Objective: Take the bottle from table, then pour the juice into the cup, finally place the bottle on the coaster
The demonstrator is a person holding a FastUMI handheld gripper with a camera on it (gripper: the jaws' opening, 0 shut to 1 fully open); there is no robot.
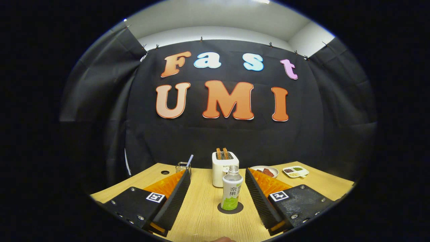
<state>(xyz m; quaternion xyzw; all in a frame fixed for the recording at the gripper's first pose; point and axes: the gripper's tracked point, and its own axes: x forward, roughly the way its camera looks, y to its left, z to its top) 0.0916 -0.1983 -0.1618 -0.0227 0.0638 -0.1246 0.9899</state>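
Glass cup point(183, 167) with a striped straw stands far left on the pale wooden bench point(201, 208), beyond the left finger. Claw point(217, 181) is spread wide, holding nothing. Between its fingers, touching neither, an upright clear plastic bottle point(231, 192) with white-and-green label sits on a dark round coaster point(230, 209). Behind it stands a cream toaster point(224, 166) holding toast; to the right, a round plate point(265, 171) and a small divided dish point(295, 171).

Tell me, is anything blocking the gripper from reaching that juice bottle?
Nothing visible does. The gripper is open, and the bottle stands upright on the dark coaster between its fingers, touching neither. The toaster is behind the bottle, the glass cup back beside it.
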